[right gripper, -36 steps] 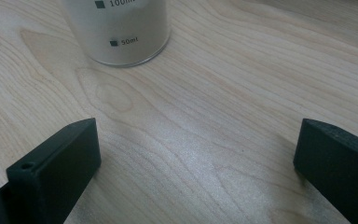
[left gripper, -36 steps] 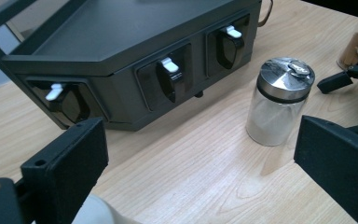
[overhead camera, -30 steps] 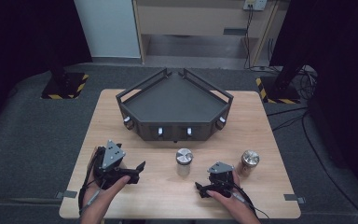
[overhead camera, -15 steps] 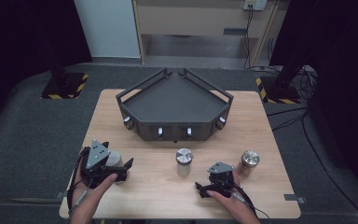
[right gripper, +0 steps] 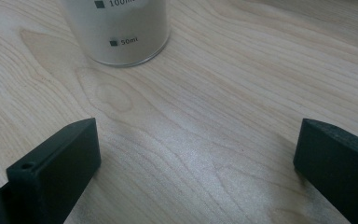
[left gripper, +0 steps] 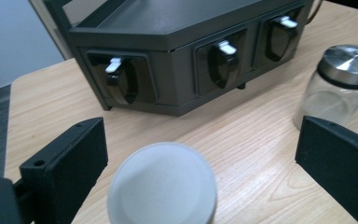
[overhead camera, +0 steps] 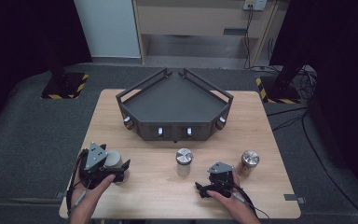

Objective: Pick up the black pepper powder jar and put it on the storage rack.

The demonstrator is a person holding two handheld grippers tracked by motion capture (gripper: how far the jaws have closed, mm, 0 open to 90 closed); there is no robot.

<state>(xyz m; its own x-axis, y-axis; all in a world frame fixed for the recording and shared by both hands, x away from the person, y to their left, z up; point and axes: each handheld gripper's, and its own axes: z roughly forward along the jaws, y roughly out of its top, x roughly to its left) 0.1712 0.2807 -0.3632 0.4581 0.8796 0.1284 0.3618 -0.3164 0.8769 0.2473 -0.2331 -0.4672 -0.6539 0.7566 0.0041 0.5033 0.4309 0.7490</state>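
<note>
A jar with a flat grey lid (overhead camera: 113,159) (left gripper: 163,189) stands near the table's front left. My left gripper (overhead camera: 117,167) (left gripper: 200,142) is open, one jaw on each side of that jar with a gap to both. A glass jar with a silver lid (overhead camera: 184,158) (left gripper: 347,77) stands at the front middle; its base marked 50ml (right gripper: 121,32) shows in the right gripper view. My right gripper (overhead camera: 206,185) (right gripper: 196,149) is open over bare wood, a little short of that jar. A third jar with a coppery lid (overhead camera: 250,161) stands to the right.
A dark grey angular cabinet (overhead camera: 175,109) (left gripper: 168,28) with a railed flat top fills the table's middle and back; its front faces carry white-handled latches (left gripper: 114,65). The wooden table (overhead camera: 135,196) ends just behind both hands. Dark floor surrounds it.
My left gripper has drawn back to the left, and the grey-lidded jar now shows between its jaws. The right gripper and the other two jars have stayed put.
</note>
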